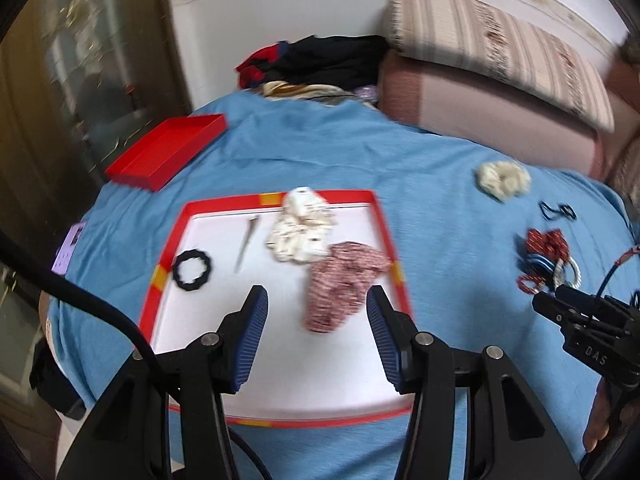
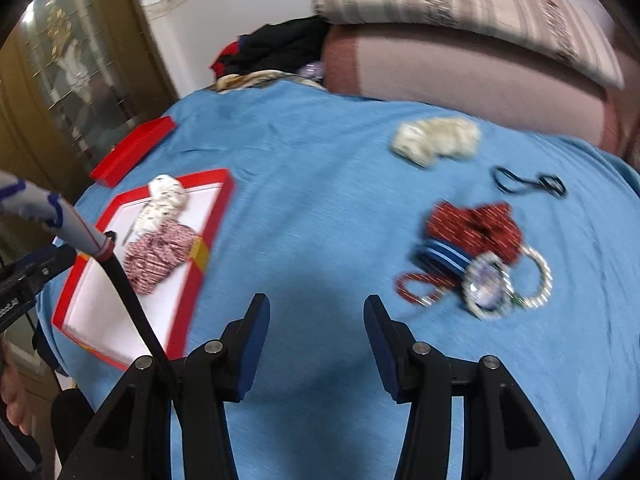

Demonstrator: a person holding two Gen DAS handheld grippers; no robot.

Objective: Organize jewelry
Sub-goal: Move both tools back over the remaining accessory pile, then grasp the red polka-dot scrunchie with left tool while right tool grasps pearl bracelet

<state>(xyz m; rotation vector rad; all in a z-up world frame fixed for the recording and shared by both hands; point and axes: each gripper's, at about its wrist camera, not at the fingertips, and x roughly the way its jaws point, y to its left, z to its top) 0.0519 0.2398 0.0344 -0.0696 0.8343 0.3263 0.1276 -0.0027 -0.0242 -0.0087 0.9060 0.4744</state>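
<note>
A red-rimmed white tray [image 1: 384, 220] lies on the blue cloth. In it are a pink striped scrunchie [image 1: 340, 284], a cream scrunchie [image 1: 300, 228], a black hair tie [image 1: 192, 270] and a thin metal pin [image 1: 247, 242]. My left gripper [image 1: 316, 300] is open and empty above the tray, just in front of the pink scrunchie. My right gripper [image 2: 316, 308] is open and empty over bare cloth. To its right lies a heap of a dark red scrunchie [image 2: 476, 226], blue bands [image 2: 444, 258] and bead bracelets [image 2: 540, 276]. The tray also shows in the right wrist view [image 2: 216, 216].
A cream scrunchie [image 2: 436, 140] and black hair ties [image 2: 528, 184] lie farther back on the cloth. A red box lid [image 1: 164, 152] sits at the back left. Pillows [image 1: 500, 64] and dark clothes [image 1: 320, 60] lie behind. A cable [image 1: 100, 312] crosses the left.
</note>
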